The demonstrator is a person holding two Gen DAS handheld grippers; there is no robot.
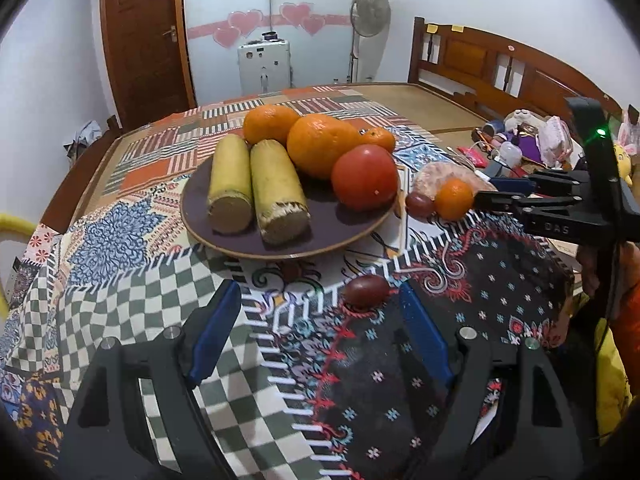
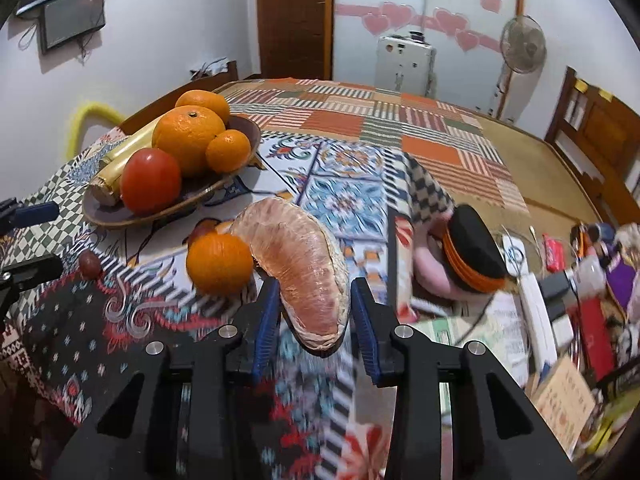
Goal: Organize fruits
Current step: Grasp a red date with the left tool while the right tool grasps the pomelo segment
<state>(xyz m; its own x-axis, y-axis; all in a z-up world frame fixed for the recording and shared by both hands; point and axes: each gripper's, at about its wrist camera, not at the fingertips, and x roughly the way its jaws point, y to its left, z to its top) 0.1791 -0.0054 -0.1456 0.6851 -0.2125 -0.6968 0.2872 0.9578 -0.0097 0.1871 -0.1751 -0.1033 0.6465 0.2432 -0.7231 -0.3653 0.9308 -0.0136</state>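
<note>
A dark plate [image 1: 320, 236] [image 2: 120, 216] holds two sugarcane pieces [image 1: 256, 184], three oranges [image 1: 320, 144] and a red tomato [image 1: 365, 178] [image 2: 150, 180]. My left gripper [image 1: 320, 312] is open above the cloth, a dark red jujube [image 1: 366, 290] just inside its right finger. A second jujube [image 1: 418, 202] and a small orange [image 1: 454, 198] [image 2: 219, 262] lie right of the plate. My right gripper [image 2: 314, 316] is shut on a peeled pomelo segment [image 2: 304, 264] and lifts it; it shows from the side in the left view [image 1: 486, 190].
A patterned patchwork cloth [image 1: 132, 240] covers the table. Clutter of boxes, cables and toys [image 2: 560, 280] fills the right side, with a black-and-orange cap [image 2: 476, 252]. A wooden bench [image 1: 500, 64], a fan [image 1: 370, 12] and a door [image 1: 140, 40] stand behind.
</note>
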